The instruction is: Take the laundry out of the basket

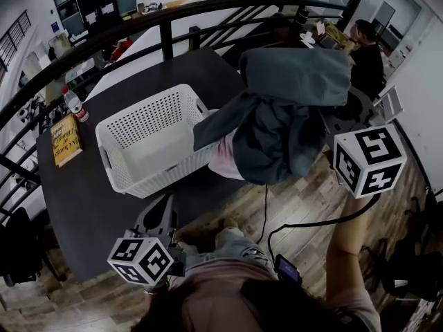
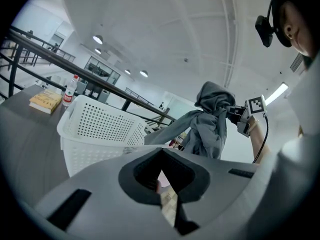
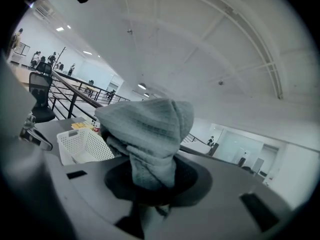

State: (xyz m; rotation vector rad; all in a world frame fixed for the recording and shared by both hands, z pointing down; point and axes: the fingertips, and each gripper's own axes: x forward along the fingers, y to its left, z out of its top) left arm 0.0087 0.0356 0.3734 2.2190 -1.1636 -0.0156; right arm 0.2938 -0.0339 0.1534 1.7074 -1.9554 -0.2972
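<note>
Grey laundry (image 1: 291,102) hangs pinched in right gripper (image 3: 149,189) jaws beside basket (image 1: 114,159) rim; left gripper (image 2: 167,196) jaws together.

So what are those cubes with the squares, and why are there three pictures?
A person holds a pinching tool, a gripper, in each hand; the cubes are part of them. One picture comes from a camera on the person's head, looking down. The other two come from cameras riding on the grippers. On the table sit a white basket, a book and a bottle. The right gripper pinches grey clothes, held up beside the basket. The left gripper holds nothing.
</note>
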